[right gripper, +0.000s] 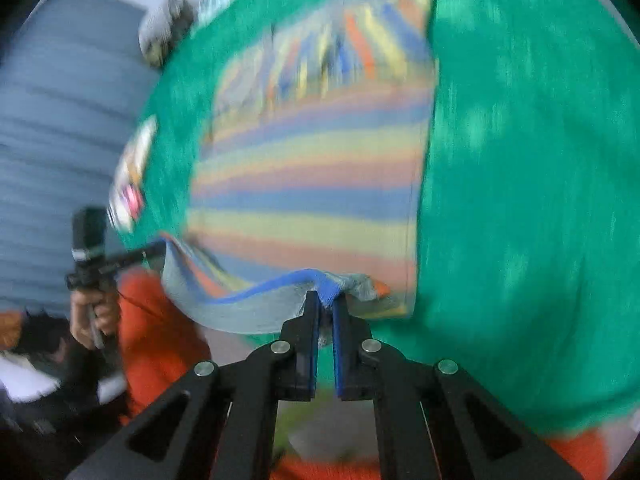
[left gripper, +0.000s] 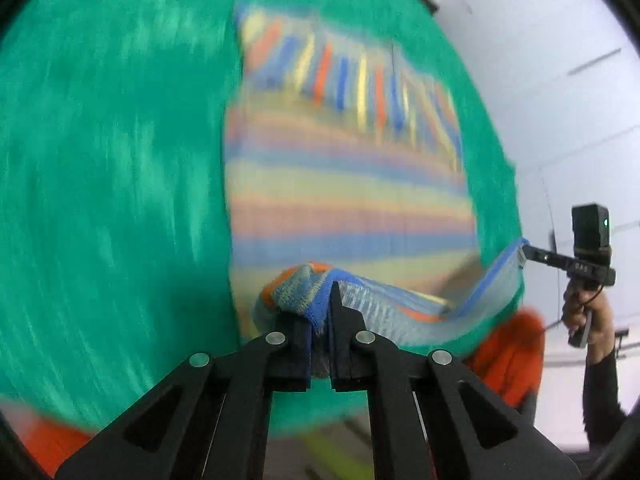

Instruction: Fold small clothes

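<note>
The left gripper (left gripper: 320,308) has its fingers clamped on the blue-edged hem corner of the striped knit garment (left gripper: 348,200), the cloth bunched just past and to the left of the fingertips. From there the lifted hem runs rightward, sagging in the middle, to the right gripper (right gripper: 327,300), whose fingers are likewise pinched shut on the opposite hem corner. In the left view the person's hand (left gripper: 588,320) holds that right tool at the far right.

The garment lies on the green cloth (left gripper: 100,180) ahead of both sets of fingers, flat except for this raised near edge. Its long axis runs away from the fingers, with the broad bands crossing it and a section of upright stripes, perhaps a folded-over part, at the far end.

The step looks like a fold of the near hem over toward the far end. To do it well, both corners should travel level and together, keeping the hem taut enough to lose the sag, and land square on the far edge before release.
</note>
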### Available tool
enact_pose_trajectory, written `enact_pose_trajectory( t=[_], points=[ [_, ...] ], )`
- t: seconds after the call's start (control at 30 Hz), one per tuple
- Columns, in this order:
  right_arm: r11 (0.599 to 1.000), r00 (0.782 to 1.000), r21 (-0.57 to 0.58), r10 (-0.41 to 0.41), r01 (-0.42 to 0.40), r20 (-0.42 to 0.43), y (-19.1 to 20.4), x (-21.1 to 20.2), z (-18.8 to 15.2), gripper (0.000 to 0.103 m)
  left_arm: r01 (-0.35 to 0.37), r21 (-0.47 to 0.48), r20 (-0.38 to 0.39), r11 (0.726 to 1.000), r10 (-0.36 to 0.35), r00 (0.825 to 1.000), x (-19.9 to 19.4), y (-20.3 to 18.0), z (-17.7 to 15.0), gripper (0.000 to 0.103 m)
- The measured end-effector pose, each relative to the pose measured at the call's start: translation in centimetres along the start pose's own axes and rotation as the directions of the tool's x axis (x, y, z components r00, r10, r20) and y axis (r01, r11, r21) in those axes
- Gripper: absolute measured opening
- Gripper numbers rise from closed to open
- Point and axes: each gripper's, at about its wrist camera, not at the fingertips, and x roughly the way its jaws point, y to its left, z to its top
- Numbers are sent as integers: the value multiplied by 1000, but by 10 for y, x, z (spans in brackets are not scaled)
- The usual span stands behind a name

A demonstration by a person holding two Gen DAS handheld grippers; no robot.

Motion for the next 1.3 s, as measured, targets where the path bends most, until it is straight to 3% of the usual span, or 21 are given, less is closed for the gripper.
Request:
enact_pose_trajectory(
  t=[0.07, 0.13, 0.17, 0.2, 0.23, 0.27, 0.37, 0.5, 0.57, 0.67, 0.73, 0.87, 0.97, 1.03, 1.2, 1.27, 1.3],
  points=[
    [1000, 996, 6, -7, 7, 90, -6, -7, 54, 6, -17, 10, 67, 1000, 16, 998, 3, 4, 68, 5],
    [1000, 982, 27, 4, -9, 189, -17, -7, 115, 6, -26, 2, 123, 1000, 26, 992, 24, 9, 135, 14],
    [999, 975, 30, 21, -28, 221, -17, -2, 136, 9, -35, -36, 147, 999, 40, 988, 34, 21, 155, 37],
    [998, 959, 42, 29, -43, 282, -24, 5, 163, 24, -61, -78, 166, 995, 73, 983, 41, 30, 168, 60],
    [997, 933, 75, -19, -9, 359, -33, 12, 186, 39, -95, -136, 181, 986, 119, 976, 46, 41, 177, 64],
    [996, 923, 92, -46, 12, 383, -36, 16, 193, 60, -99, -208, 190, 973, 140, 972, 52, 56, 180, 64],
    [996, 922, 78, -68, 41, 382, -42, 28, 195, 60, 8, -234, 200, 972, 40, 979, 54, 79, 158, 68],
    [991, 939, -26, -114, 130, 325, -37, 36, 151, 60, -29, -140, 188, 990, 55, 981, 49, 77, 103, 75],
    [984, 949, -104, -108, 144, 296, -29, 39, 122, 59, -30, -112, 189, 993, 51, 981, 51, 77, 84, 75],
    [955, 932, -172, -178, 241, 316, -13, 44, 112, 59, -96, -94, 195, 991, 113, 974, 54, 76, 85, 75],
    [951, 918, -166, -191, 261, 346, -9, 40, 132, 59, -105, -89, 219, 991, 122, 968, 54, 76, 113, 75],
    [951, 899, -132, -212, 281, 384, -7, 39, 182, 59, -78, -88, 213, 993, 96, 972, 58, 81, 169, 75],
    [963, 919, -101, -205, 252, 338, -12, 46, 226, 57, -134, -68, 175, 989, 144, 974, 72, 80, 203, 71],
    [963, 923, -94, -210, 252, 322, -12, 51, 241, 57, -154, -58, 153, 986, 162, 975, 80, 80, 213, 65],
    [966, 933, -73, -220, 250, 284, -17, 71, 267, 51, -220, 21, 93, 975, 217, 972, 100, 69, 220, 18],
    [962, 935, -74, -236, 264, 267, -20, 81, 274, 47, -225, 34, 106, 974, 220, 970, 99, 64, 220, 9],
    [959, 935, -79, -246, 273, 256, -21, 87, 277, 41, -235, 45, 116, 971, 229, 967, 99, 60, 220, 7]
  ],
)
